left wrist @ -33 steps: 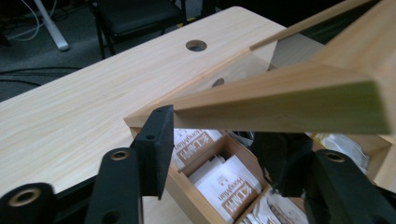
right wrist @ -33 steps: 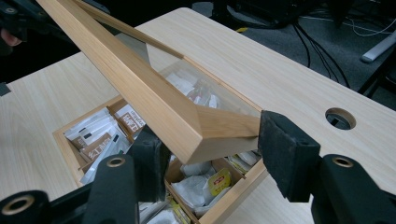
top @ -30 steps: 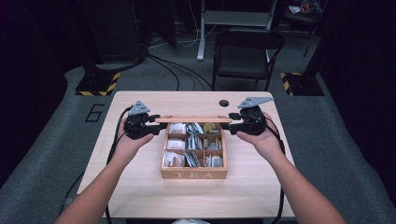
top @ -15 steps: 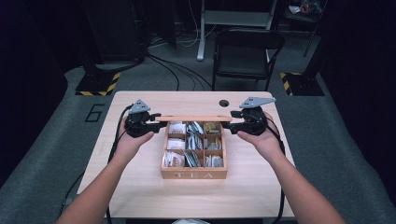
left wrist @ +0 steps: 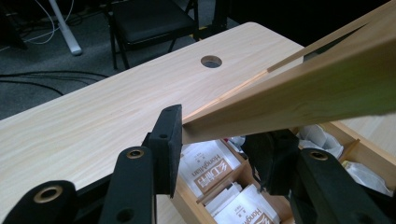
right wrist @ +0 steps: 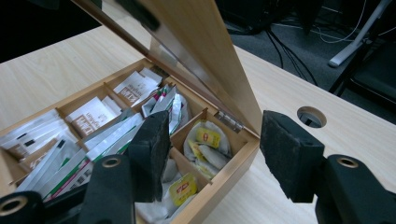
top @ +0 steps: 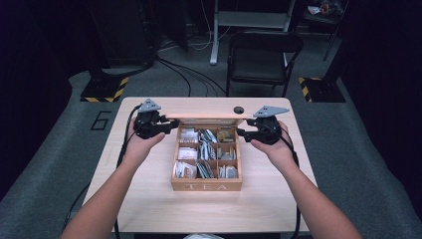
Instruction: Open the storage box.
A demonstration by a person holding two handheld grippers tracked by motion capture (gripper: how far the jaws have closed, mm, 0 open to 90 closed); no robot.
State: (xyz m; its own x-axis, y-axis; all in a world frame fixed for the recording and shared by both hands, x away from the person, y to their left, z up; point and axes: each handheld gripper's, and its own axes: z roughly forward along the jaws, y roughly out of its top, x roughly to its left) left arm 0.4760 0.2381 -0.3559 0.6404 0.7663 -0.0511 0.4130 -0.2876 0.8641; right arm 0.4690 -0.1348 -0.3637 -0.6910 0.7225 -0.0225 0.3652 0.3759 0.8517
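A wooden box marked TEA sits mid-table, its compartments full of tea bags. Its hinged lid stands raised at the back. My left gripper is at the lid's left end. In the left gripper view the lid's edge lies between the pads, and the jaws have just been closing on it. My right gripper is by the box's right rear corner. Its jaws straddle that corner under the lid, have just closed a little, and press on nothing.
The light wooden table has a round cable hole behind the box. A black chair stands beyond the far edge, with cables across the grey floor. Both forearms come in from the near edge.
My right gripper has sunk slightly toward the box's right rear corner. The left gripper and the raised lid have stayed in place.
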